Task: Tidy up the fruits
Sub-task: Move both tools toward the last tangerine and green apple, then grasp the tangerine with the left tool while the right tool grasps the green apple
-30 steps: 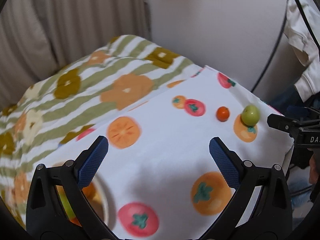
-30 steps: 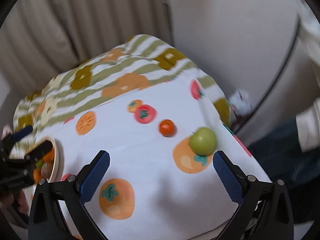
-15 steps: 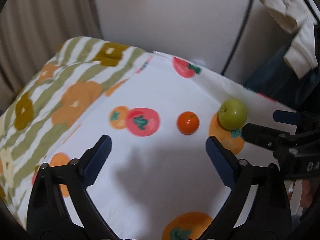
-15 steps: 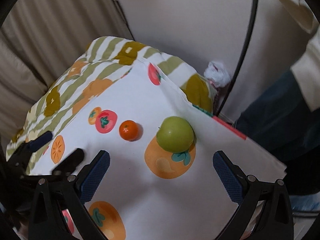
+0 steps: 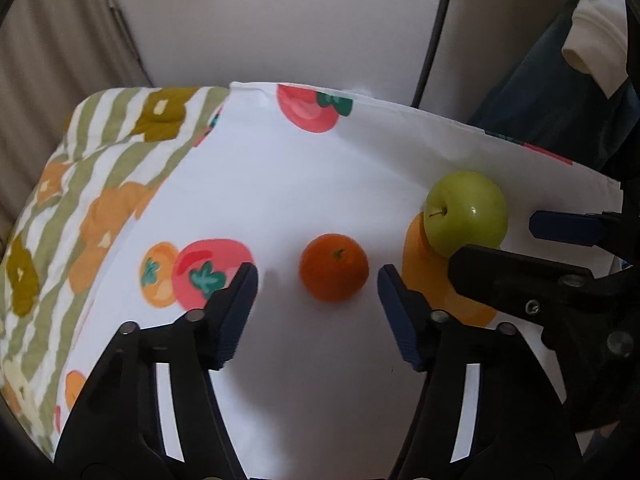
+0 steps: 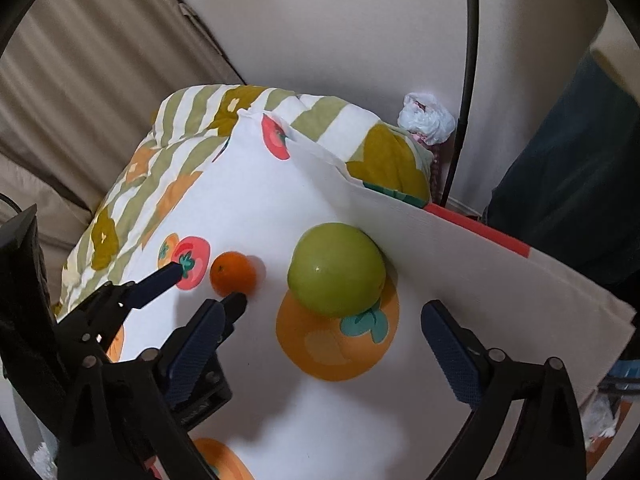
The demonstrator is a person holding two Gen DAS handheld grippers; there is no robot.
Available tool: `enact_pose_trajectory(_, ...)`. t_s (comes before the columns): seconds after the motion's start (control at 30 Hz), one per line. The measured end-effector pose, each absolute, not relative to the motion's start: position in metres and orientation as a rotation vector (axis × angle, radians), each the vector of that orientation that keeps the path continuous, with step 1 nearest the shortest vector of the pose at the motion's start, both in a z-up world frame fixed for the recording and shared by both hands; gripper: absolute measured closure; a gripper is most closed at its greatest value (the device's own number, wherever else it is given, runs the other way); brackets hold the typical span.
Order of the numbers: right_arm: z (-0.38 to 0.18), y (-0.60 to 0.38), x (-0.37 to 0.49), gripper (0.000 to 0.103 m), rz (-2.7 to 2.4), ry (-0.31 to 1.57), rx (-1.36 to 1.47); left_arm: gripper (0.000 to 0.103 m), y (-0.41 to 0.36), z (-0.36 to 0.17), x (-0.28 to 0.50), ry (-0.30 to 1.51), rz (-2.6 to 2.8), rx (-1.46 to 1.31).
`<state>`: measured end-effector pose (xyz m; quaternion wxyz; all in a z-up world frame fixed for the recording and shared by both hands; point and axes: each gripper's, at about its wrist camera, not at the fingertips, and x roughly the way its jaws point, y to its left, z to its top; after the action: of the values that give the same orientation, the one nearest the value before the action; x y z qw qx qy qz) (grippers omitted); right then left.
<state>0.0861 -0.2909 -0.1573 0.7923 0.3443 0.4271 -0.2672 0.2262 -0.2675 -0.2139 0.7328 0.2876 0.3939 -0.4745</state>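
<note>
- The orange (image 5: 334,267) sits on the white fruit-print cloth (image 5: 304,184), between the two blue pads of the left gripper (image 5: 316,280).
- The left gripper's jaws are closing, at a middling width; a gap of cloth shows on each side of the orange, so the pads do not press it yet.
- The orange is round, with no clear long axis; its small green stem end faces up and slightly toward the far edge of the cloth.
- The apple (image 5: 466,213) rests to the right of the orange, apart from it, on a printed orange fruit near the cloth's right edge.
- The apple's stem, seen from the left wrist, points toward the orange, so its core axis lies tilted rather than upright.
- The right gripper (image 6: 324,326) hangs over the apple (image 6: 337,269), its jaws wide and just starting to close; the apple lies ahead of the pads, with nothing gripped.
- In the right wrist view the left gripper's tips (image 6: 236,304) flank the orange (image 6: 233,273) from the lower left.
- A green-striped floral cover (image 5: 108,184) lies under the cloth at left.
</note>
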Motion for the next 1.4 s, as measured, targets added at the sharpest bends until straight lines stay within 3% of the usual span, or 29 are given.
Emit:
enact_pose_trajectory(0.13, -0.163, -0.295, 0.087, 0.01, -0.58, 0.915, 0.765, 0.043, -0.275, -0.222, 0.225, 0.869, -1.061, 0.654)
enact_pose_trajectory(0.27, -0.17, -0.297, 0.087, 0.011, -0.575, 0.913, 0.786, 0.058, -0.278, -0.227, 0.226, 0.884, -1.074, 0.658)
enact_pose_trajectory(0.37, -0.175, -0.297, 0.087, 0.011, -0.573, 0.913, 0.795, 0.061, -0.278, -0.227, 0.225, 0.87, -1.081, 0.658)
enact_pose_trajectory(0.53, -0.176, -0.298, 0.089, 0.018, -0.559, 0.914, 0.778, 0.061, -0.275, -0.226, 0.224, 0.866, -1.073, 0.67)
enact_pose_trajectory(0.63, -0.177, -0.297, 0.092, 0.028, -0.549, 0.914, 0.769, 0.061, -0.27, -0.226, 0.224, 0.87, -1.061, 0.666)
enact_pose_trajectory(1.03, -0.179, -0.305, 0.097, 0.03, -0.547, 0.875, 0.819, 0.061, -0.253, -0.224, 0.232, 0.906, -0.987, 0.619)
enact_pose_trajectory(1.2, -0.18, -0.312, 0.095, 0.048, -0.57, 0.876, 0.838, 0.061, -0.243, -0.222, 0.232, 0.916, -0.951, 0.602)
enact_pose_trajectory(1.4, -0.177, -0.307, 0.097, 0.05, -0.534, 0.901, 0.787, 0.061, -0.231, -0.215, 0.231, 0.922, -0.908, 0.57)
